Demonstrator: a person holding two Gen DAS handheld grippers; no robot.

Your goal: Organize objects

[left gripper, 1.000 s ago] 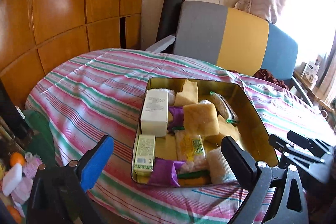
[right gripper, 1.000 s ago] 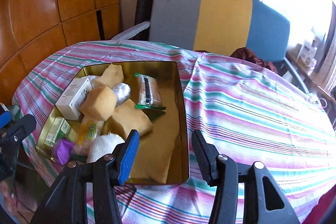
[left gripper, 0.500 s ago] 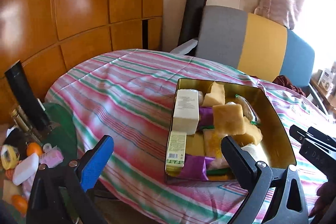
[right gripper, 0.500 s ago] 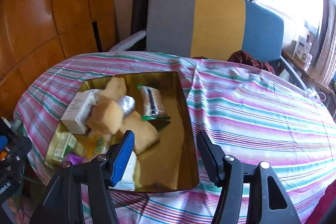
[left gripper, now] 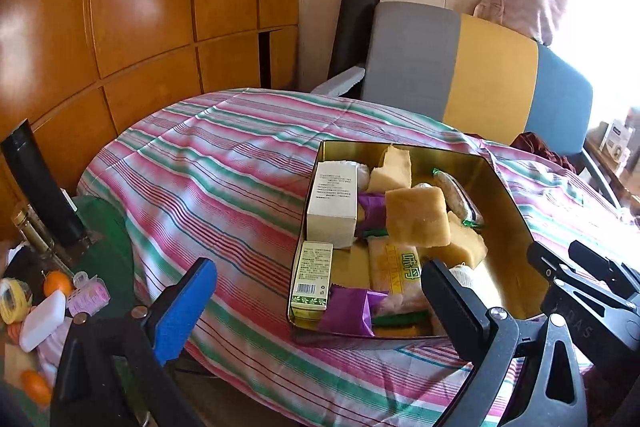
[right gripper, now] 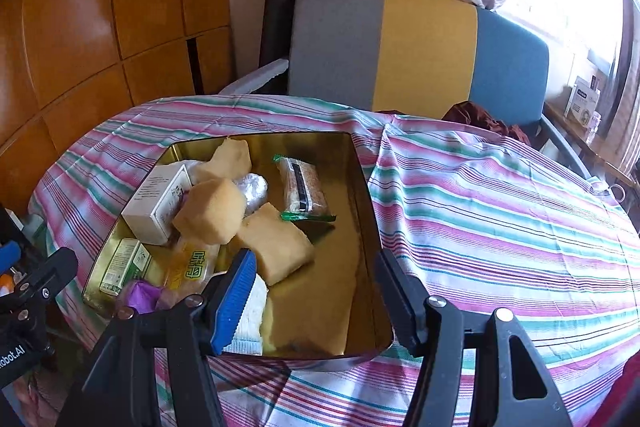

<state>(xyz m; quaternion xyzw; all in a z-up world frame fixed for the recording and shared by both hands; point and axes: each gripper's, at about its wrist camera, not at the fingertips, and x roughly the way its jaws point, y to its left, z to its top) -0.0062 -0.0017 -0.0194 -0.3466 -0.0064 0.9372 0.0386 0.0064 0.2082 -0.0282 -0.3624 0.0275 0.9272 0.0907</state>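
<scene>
Seen from the left wrist: left gripper (left gripper: 316, 303) spread wide, nothing in it, hanging just off the near edge of the striped tablecloth (left gripper: 224, 187). On the cloth, a gold tin (left gripper: 516, 227) full of small things. Inside, a white box (left gripper: 334, 203) at the left wall, a green box (left gripper: 312, 275) lying in front of it, yellow sponges (left gripper: 416, 215) piled in the middle, purple wrappers (left gripper: 348, 311) near the front. At the right edge, the black body of the right gripper (left gripper: 588, 283). Down at the left, oranges and a pink roller on a green mat. Seen from the right wrist: right gripper (right gripper: 314, 291) let go, jaws just opened a bit wider, nothing pinched, hovering over the near right part of the tin (right gripper: 362, 187), where bare gold floor shows. A snack pack (right gripper: 302, 185) with green ends lying alone toward the back. A white cloth (right gripper: 252, 311) just behind the blue pad. Behind the table, a grey, yellow and blue chair (right gripper: 424, 47).
</scene>
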